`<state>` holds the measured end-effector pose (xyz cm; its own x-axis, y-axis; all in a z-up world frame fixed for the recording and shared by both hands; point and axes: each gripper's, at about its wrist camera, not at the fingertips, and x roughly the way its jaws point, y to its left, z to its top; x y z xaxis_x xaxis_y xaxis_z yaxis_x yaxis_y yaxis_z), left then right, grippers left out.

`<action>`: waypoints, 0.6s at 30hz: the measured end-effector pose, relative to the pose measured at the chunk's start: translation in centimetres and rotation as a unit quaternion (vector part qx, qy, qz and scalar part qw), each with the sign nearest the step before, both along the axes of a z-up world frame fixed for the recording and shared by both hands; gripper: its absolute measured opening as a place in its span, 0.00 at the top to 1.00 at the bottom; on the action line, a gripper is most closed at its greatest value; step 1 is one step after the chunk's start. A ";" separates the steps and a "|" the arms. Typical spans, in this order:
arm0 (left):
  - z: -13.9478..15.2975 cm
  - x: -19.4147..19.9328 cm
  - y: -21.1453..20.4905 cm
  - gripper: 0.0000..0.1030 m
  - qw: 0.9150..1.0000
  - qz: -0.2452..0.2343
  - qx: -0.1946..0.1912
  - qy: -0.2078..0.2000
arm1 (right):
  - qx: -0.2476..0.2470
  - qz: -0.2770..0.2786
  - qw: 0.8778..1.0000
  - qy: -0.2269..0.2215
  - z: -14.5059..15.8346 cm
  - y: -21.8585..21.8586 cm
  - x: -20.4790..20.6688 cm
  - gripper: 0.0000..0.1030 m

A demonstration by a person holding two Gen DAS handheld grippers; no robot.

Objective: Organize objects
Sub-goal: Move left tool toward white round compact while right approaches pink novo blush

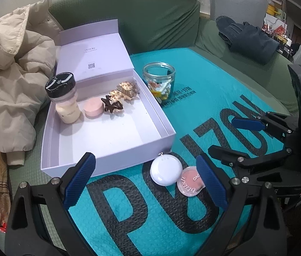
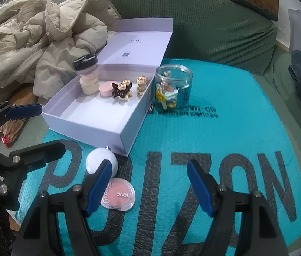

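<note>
Item: round pink blush compact with a clear plastic lid (image 2: 118,195), lettered "novo" and "blush", lying flat on the teal bubble-wrap mailer printed with large black letters (image 2: 225,132), outside the box and touching or just overlapping the round white glossy disc with a small metal loop (image 2: 101,163) that is sitting beside it toward the box. Being circular, the compact is offering no long axis; any approach angle looks equal. Relation to the claws: in the right wrist view it is lying just beside the left-hand pad of the right gripper (image 2: 148,186), off the centre line toward the left; in the left wrist view the compact (image 1: 190,181) is sitting just inside the right-hand pad of the left gripper (image 1: 146,180). Both grippers are standing with jaws wide apart, holding nothing. Judging by this, the left gripper is already bracketing both loose pieces and seems the better placed. Destination, presumably: the shallow pale-lilac cardboard box with hinged lid folded back (image 2: 90,125), just beyond the disc, its near half bare. It is already holding a black-capped cream bottle (image 2: 87,79), a pink round puck (image 2: 106,89) and several brown-and-cream hair claws (image 2: 124,90). A clear glass jar of small coloured clips (image 2: 172,86) is standing just beside the box on the mailer.
</note>
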<state>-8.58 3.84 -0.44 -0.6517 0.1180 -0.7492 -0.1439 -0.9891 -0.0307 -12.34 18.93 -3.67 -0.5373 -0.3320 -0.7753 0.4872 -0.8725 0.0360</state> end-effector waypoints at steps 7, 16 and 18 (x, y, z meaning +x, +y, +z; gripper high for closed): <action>-1.7 0.5 0.1 0.07 1.000 -0.012 0.003 -0.018 | 0.006 -0.001 1.000 -0.016 -1.9 0.2 0.7 0.28; -3.9 0.9 0.4 0.07 0.999 -0.016 0.005 -0.040 | 0.010 -0.004 0.999 -0.035 -3.9 0.2 1.7 0.28; -4.3 1.0 0.4 0.07 0.999 -0.018 0.010 -0.045 | 0.011 -0.004 0.999 -0.036 -4.1 0.2 1.9 0.28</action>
<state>-7.58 4.19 -4.78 -0.5774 0.1561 -0.8014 -0.1751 -0.9824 -0.0652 -10.47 19.12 -7.74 -0.4827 -0.3102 -0.8190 0.4773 -0.8772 0.0510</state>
